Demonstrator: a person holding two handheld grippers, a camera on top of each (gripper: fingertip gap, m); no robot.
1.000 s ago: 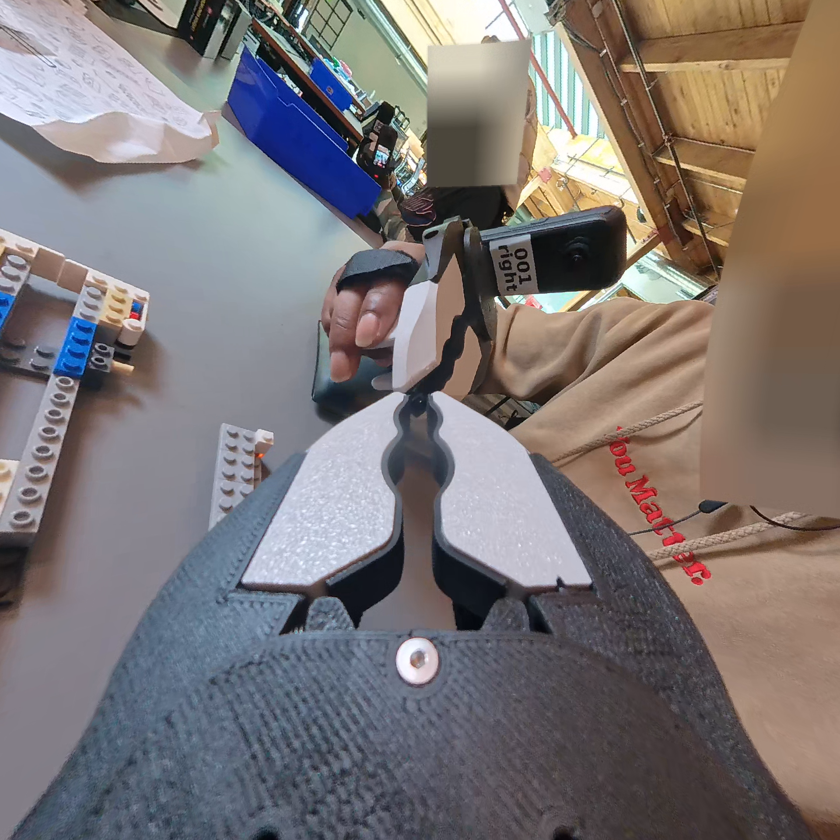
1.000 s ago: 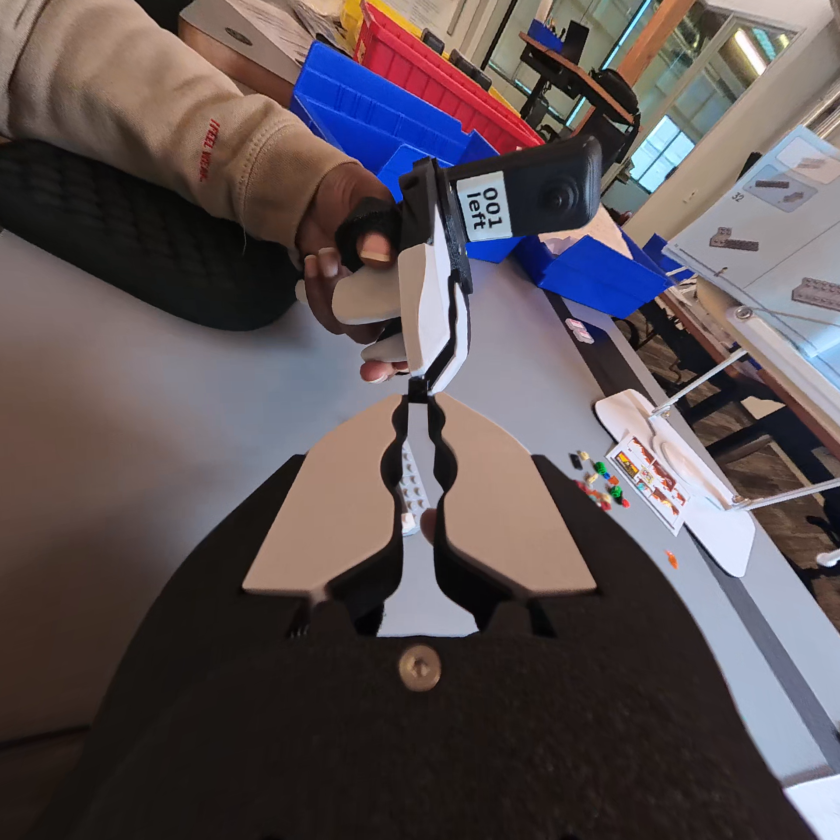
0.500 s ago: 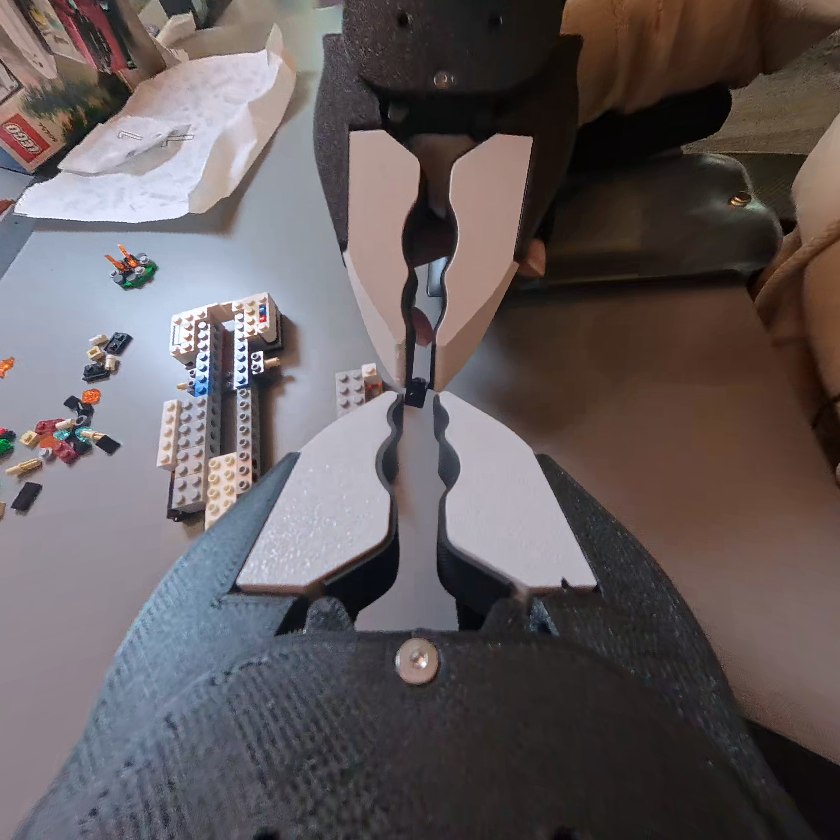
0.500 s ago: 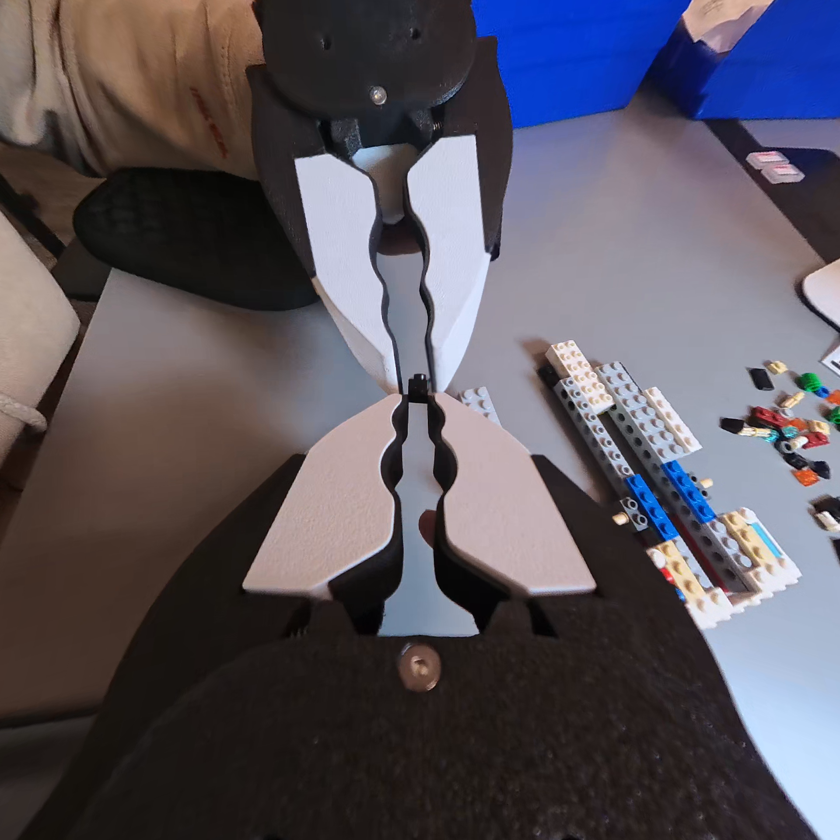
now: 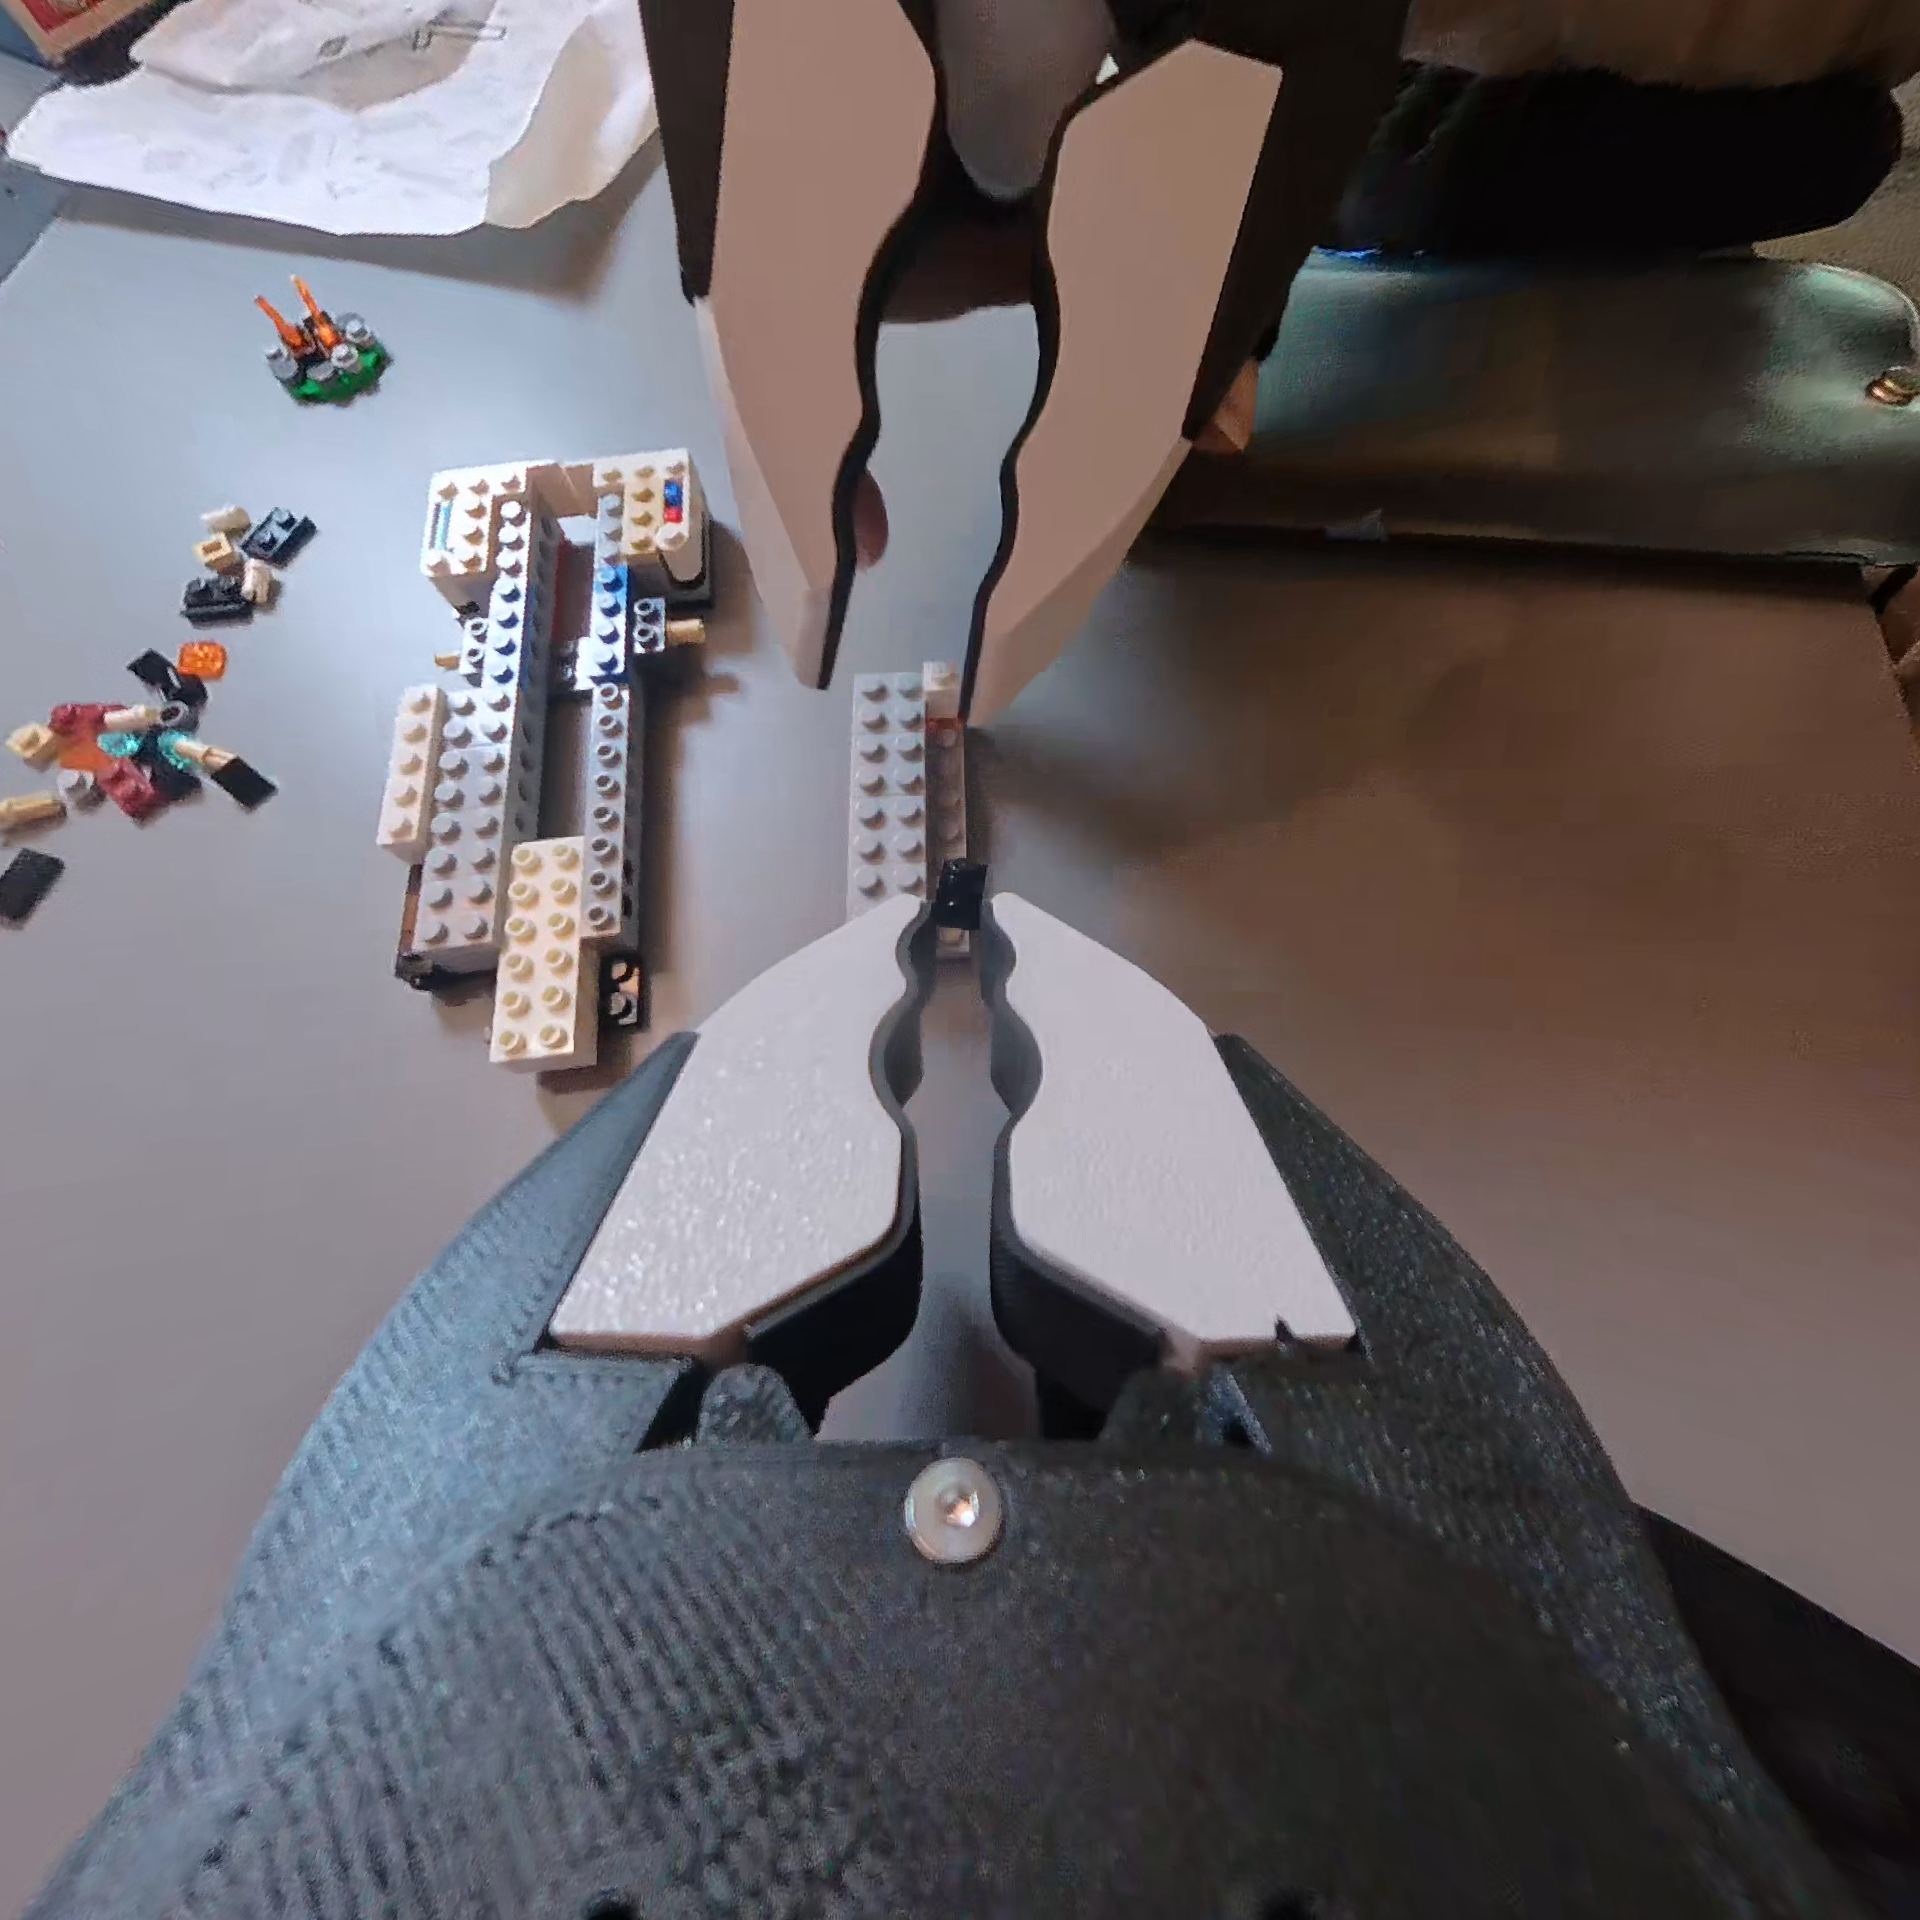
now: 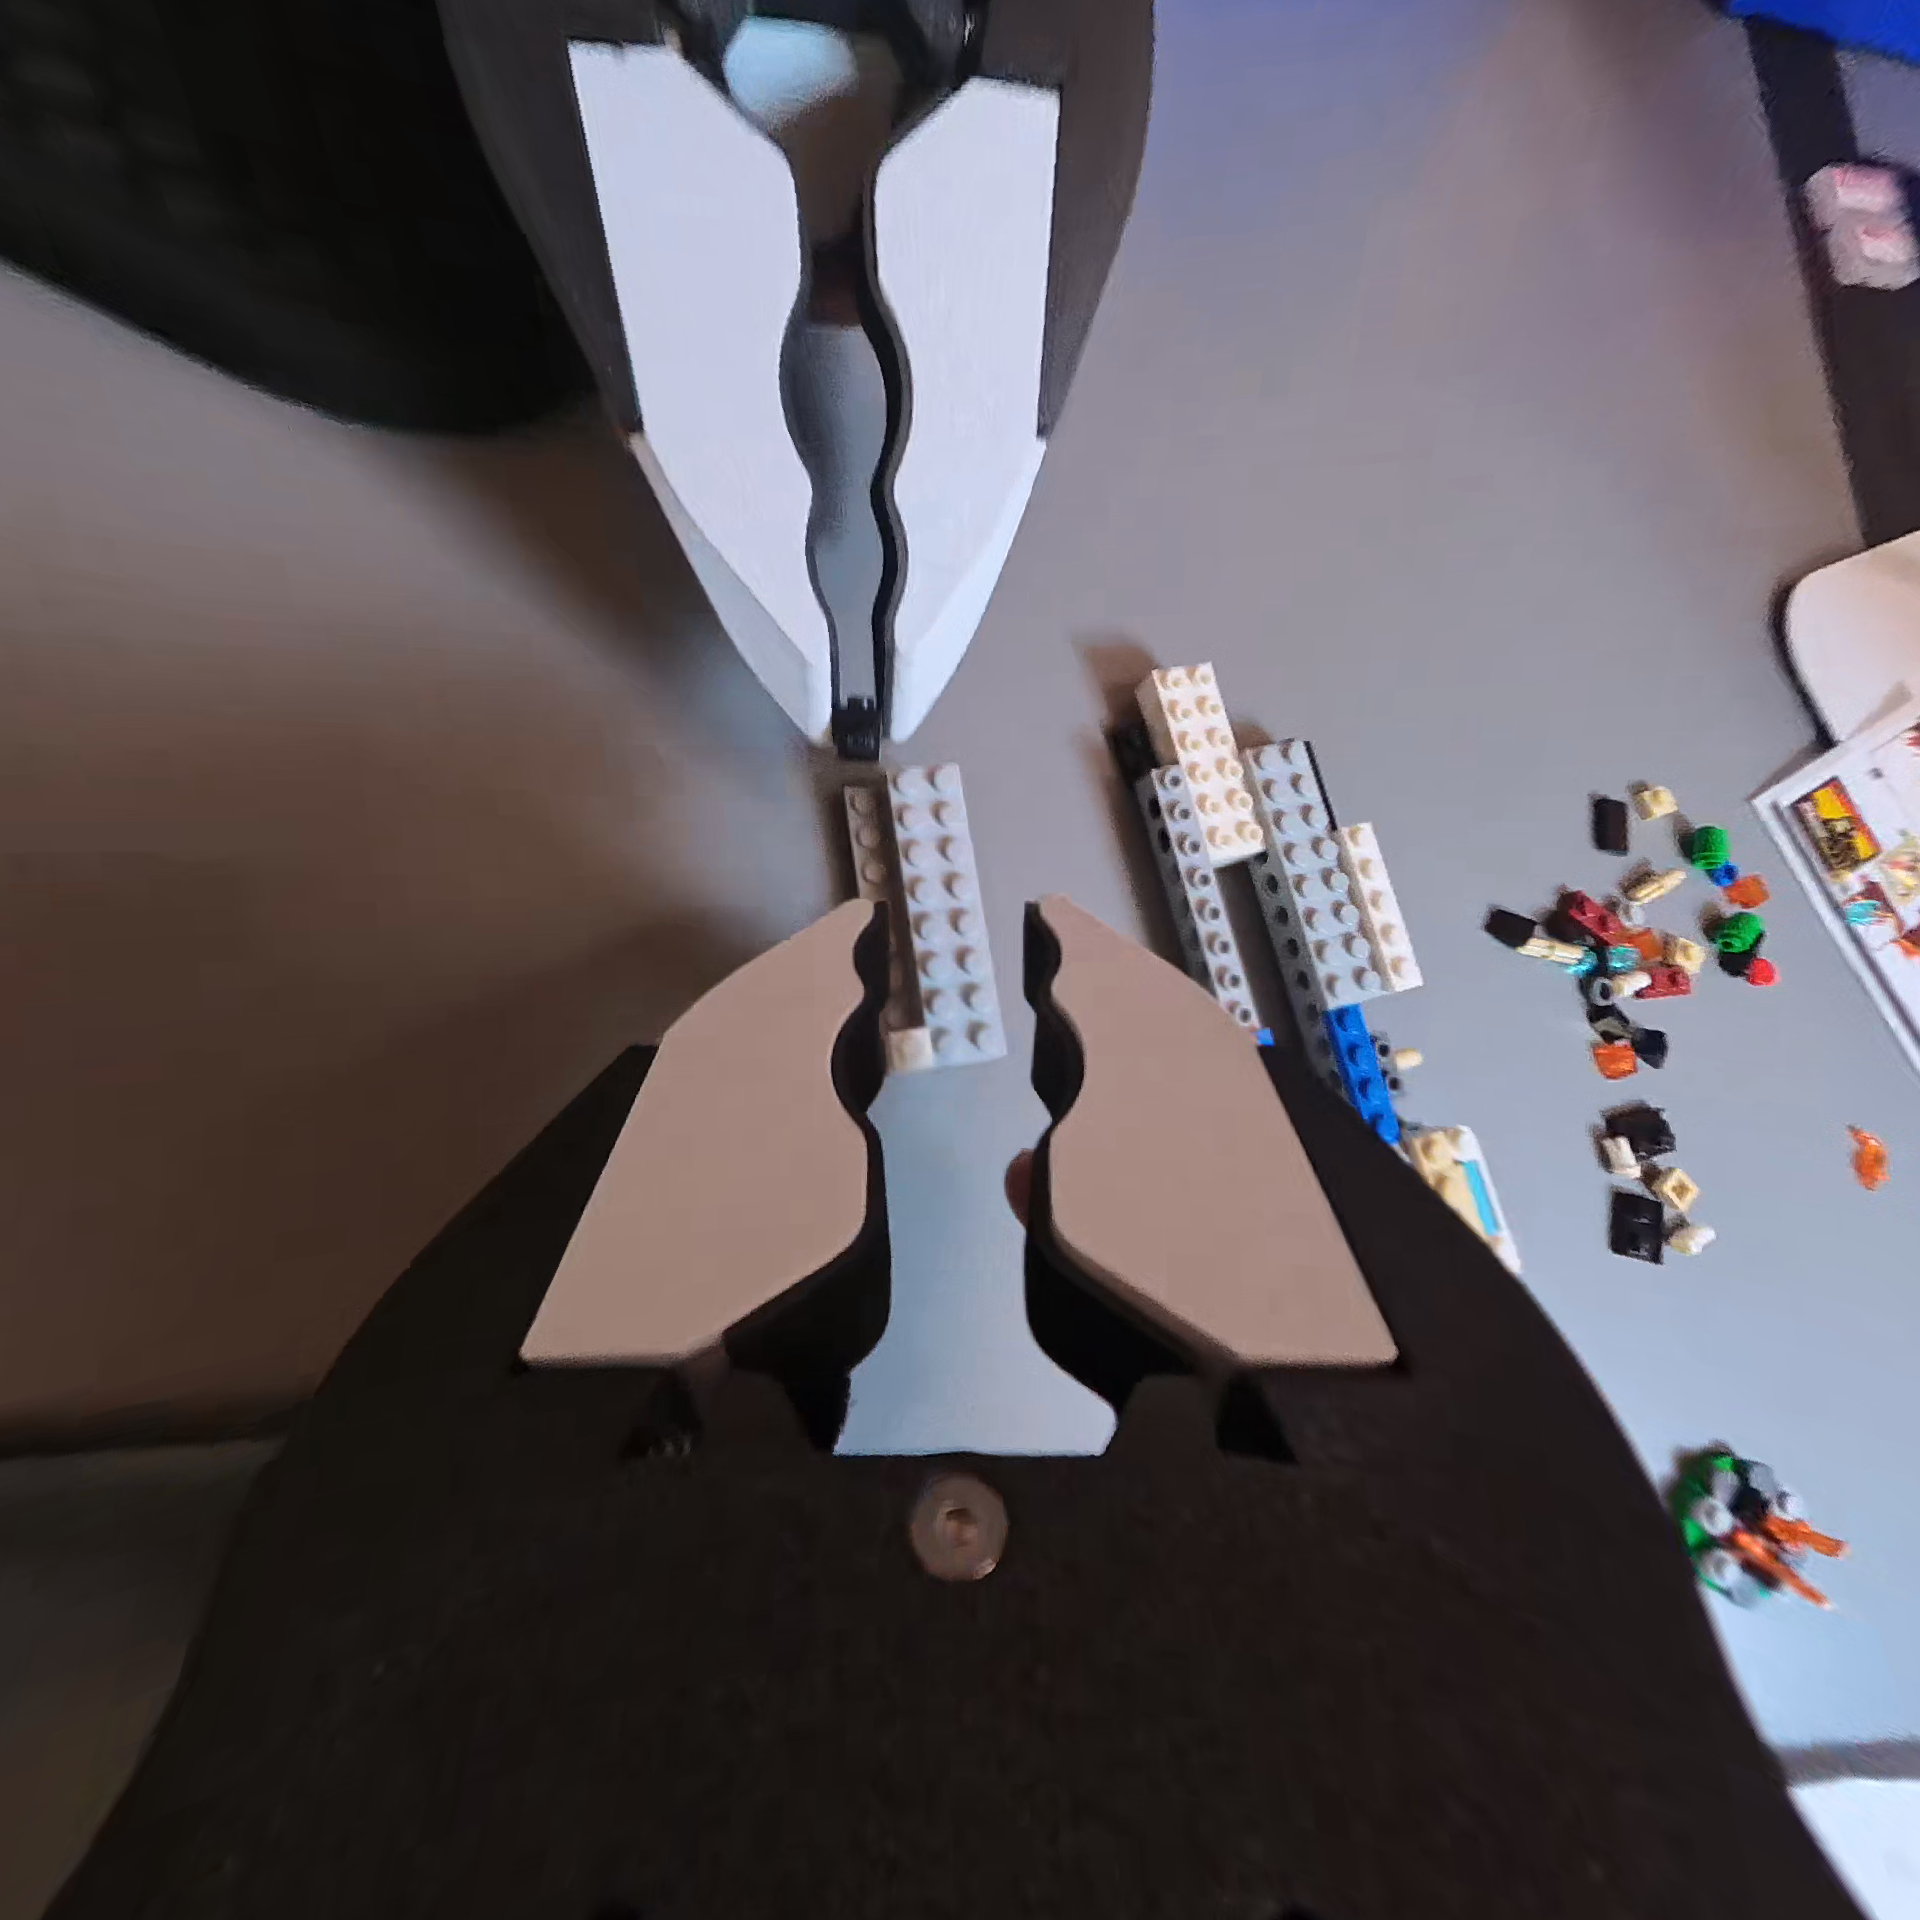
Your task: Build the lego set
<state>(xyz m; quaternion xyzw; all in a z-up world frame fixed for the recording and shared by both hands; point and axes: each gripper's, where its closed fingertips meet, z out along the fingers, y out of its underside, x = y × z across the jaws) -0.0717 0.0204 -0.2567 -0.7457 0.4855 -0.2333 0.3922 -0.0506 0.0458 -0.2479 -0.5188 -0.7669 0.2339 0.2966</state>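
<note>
My left gripper (image 5: 956,912) is shut on a small black lego piece (image 5: 958,894) and holds it just above the near end of a light grey plate assembly (image 5: 885,790) on the grey table. My right gripper (image 5: 896,694) hangs open over the plate's far end. In the right wrist view my right gripper (image 6: 954,920) is open and straddles the grey plate (image 6: 940,914). There the left gripper (image 6: 857,736) pinches the black piece (image 6: 857,719) at the plate's other end. The larger grey, white and blue build (image 5: 540,727) lies to the side.
Loose small pieces (image 5: 135,748) lie beyond the build, also in the right wrist view (image 6: 1642,987). A small green and orange assembly (image 5: 322,353) stands apart. Crumpled white paper (image 5: 343,104) lies at the back. An instruction sheet (image 6: 1860,862) and a black pad (image 5: 1558,416) border the area. The gap from one gripper's tips to the other's is roughly 4 cm.
Both grippers have swung down to the table. My right gripper has let go of the black piece and opened over the grey plate. My left gripper still holds the piece.
</note>
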